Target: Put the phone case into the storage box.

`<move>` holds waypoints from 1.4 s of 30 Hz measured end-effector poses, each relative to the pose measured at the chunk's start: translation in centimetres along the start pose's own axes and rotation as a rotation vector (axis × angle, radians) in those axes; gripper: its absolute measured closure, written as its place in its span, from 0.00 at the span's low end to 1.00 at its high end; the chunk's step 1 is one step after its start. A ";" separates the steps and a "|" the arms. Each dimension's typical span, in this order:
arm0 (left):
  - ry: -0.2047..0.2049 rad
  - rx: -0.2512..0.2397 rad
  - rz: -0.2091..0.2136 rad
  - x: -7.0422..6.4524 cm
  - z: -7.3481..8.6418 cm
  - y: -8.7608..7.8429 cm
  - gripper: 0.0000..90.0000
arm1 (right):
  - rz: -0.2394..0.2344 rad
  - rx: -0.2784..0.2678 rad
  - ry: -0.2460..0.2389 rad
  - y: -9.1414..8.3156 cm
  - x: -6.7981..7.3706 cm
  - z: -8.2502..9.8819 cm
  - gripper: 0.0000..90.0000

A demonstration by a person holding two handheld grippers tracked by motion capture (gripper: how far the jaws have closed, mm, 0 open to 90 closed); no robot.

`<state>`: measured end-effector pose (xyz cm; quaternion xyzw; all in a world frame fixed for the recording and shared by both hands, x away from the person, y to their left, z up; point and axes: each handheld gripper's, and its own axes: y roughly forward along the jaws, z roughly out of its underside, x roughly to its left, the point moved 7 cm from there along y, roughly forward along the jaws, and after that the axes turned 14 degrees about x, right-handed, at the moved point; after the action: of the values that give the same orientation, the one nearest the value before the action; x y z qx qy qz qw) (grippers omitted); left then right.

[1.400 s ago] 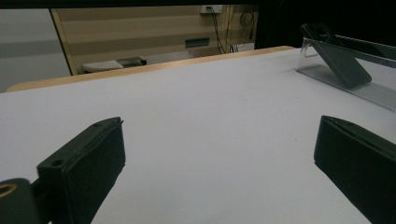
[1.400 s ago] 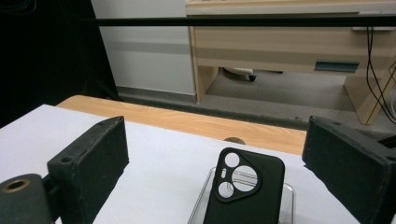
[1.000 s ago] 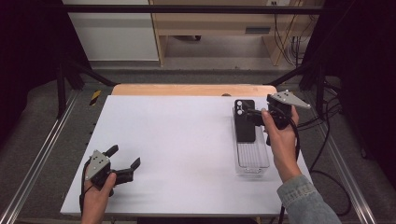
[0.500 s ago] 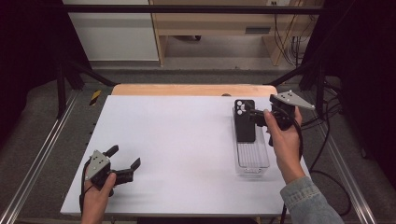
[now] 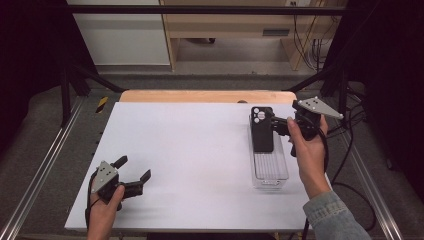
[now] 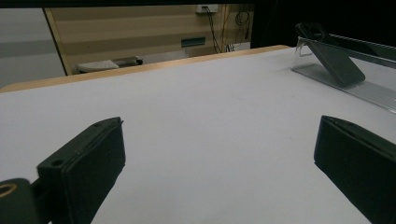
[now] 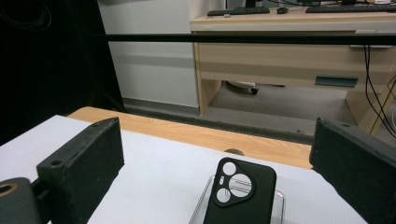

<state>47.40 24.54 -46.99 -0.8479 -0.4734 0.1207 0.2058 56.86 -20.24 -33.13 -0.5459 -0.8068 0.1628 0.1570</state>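
Observation:
A black phone case (image 5: 262, 129) with round camera holes leans on the far end of a clear plastic tray (image 5: 270, 170) at the table's right side. My right gripper (image 5: 278, 126) is just to the right of the case, jaws wide open and pointing at it, not touching. In the right gripper view the case (image 7: 240, 193) stands low between the open jaws of that gripper (image 7: 219, 140). My left gripper (image 5: 133, 168) rests open near the front left corner. In the left gripper view the left gripper (image 6: 219, 140) holds nothing, and the case (image 6: 334, 58) and tray (image 6: 359, 88) lie far right.
The white table top (image 5: 200, 150) has a wooden strip (image 5: 200, 96) along its far edge. Metal rails (image 5: 45, 165) run along both sides. A wooden desk (image 7: 289, 51) and cables stand beyond the table.
My right hand and gripper have shifted slightly to the right, away from the phone case. The case, the tray and the left gripper stay where they were.

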 end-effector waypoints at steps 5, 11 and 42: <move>-0.004 -0.001 -0.003 0.1 0.0 0.0 0.02 | -0.009 -0.006 -0.018 -0.4 0.1 -0.2 0.04; -0.005 0.001 0.000 0.0 0.0 0.0 0.02 | -0.032 -0.032 -0.055 -1.0 0.2 -0.4 0.04; 0.026 -0.016 -0.002 0.4 -0.2 -0.8 0.02 | -0.055 -0.081 -0.100 -4.0 -0.4 -0.5 0.03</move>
<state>47.07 25.17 -46.47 -0.8506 -0.4726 0.1055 0.2051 53.87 -21.96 -30.99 -0.5207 -0.8341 0.1530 0.0988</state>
